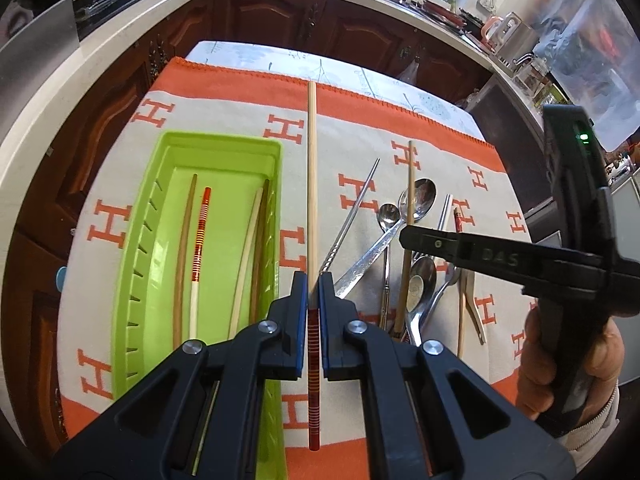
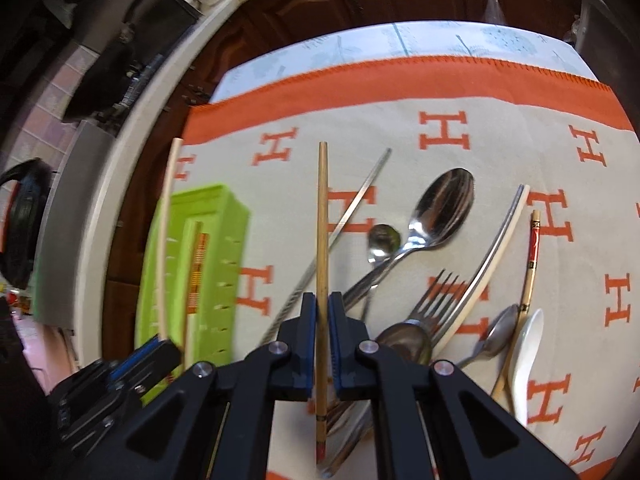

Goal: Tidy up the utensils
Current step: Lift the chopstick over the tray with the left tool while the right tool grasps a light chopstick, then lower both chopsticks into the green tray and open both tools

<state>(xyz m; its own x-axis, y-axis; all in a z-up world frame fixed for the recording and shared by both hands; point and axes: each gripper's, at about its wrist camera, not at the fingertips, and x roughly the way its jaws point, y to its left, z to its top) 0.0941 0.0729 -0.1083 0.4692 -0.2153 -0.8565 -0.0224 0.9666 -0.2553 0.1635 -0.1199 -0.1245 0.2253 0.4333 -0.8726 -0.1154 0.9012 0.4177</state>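
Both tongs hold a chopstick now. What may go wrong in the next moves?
1. The left tongs grip the red-banded chopstick near one end, so the long free part may swing or slip before the green tray.
2. The right tongs hold a bamboo chopstick just above the spoons and fork; it may knock them.

Left gripper point(image 1: 314, 280) fingers clamped on chopstick point(image 1: 312, 184); right gripper point(image 2: 322, 300) fingers clamped on bamboo chopstick point(image 2: 322, 240).
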